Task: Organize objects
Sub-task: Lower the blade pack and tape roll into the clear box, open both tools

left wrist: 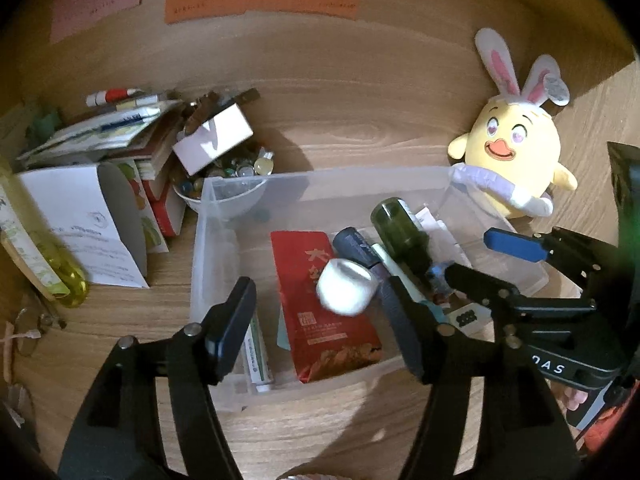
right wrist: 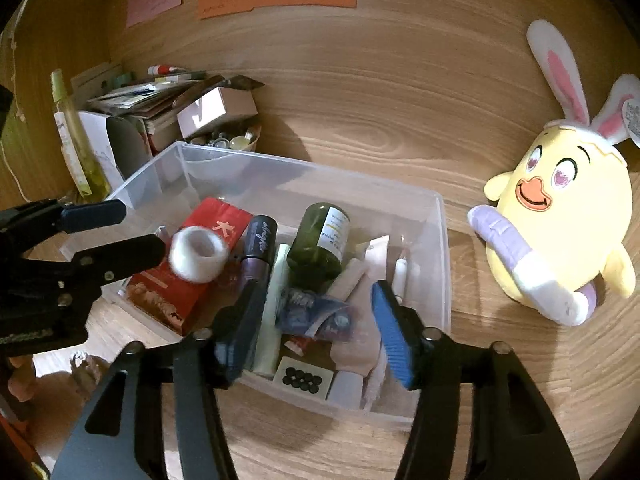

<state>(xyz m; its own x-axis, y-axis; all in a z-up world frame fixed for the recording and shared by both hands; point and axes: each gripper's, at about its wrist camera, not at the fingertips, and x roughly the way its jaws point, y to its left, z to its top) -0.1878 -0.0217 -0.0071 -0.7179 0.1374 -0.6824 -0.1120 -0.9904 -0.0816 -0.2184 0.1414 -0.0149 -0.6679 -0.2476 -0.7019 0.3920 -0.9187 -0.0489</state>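
Observation:
A clear plastic bin (left wrist: 320, 188) (right wrist: 444, 240) stands on the wooden desk. It holds a red packet (left wrist: 316, 320) (right wrist: 176, 296), a green bottle (left wrist: 400, 232) (right wrist: 320, 240), a dark tube (right wrist: 260, 248) and small items. A white tape roll (left wrist: 347, 287) (right wrist: 198, 255) looks blurred above the red packet, between no fingers. My left gripper (left wrist: 320, 320) (right wrist: 116, 228) is open over the bin's left half. My right gripper (right wrist: 316, 328) (left wrist: 480, 256) is open over its right half.
A yellow chick plush with bunny ears (left wrist: 516, 148) (right wrist: 568, 216) sits right of the bin. A bowl of marbles (left wrist: 236, 184), a small white box (left wrist: 214, 140), stacked books (left wrist: 120, 136), a folded paper (left wrist: 92, 216) and a yellow-green bottle (left wrist: 64, 276) crowd the left.

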